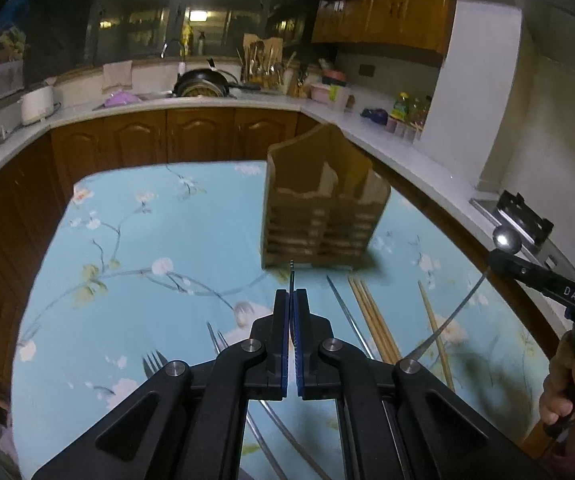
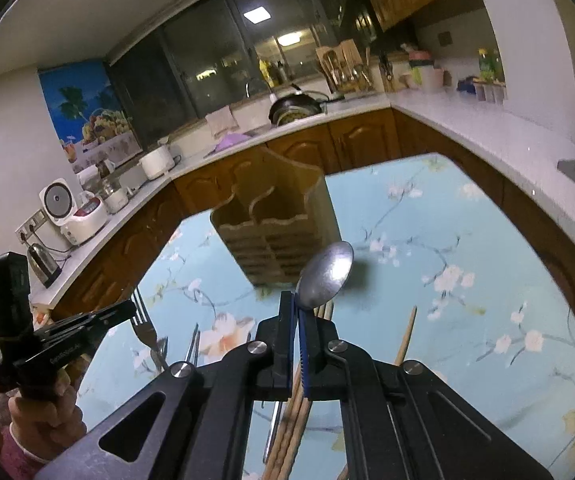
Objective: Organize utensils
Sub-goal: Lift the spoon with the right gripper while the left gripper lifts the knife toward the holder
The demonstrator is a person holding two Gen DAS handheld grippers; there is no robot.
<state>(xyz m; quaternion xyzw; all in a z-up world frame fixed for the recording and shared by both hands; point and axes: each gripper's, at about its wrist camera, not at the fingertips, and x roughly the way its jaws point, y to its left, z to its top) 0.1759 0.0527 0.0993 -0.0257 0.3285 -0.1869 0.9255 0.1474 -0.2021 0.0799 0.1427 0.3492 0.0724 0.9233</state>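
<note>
A floral blue tablecloth (image 1: 135,240) is spread beneath the tongs; a black pan (image 1: 203,82) and white rice cooker (image 2: 83,216) are seen on the counter beyond.

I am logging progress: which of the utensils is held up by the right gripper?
The metal spoon: the right gripper is shut on its handle, bowl raised before the wooden holder; the chopsticks lie flat on the table.
</note>
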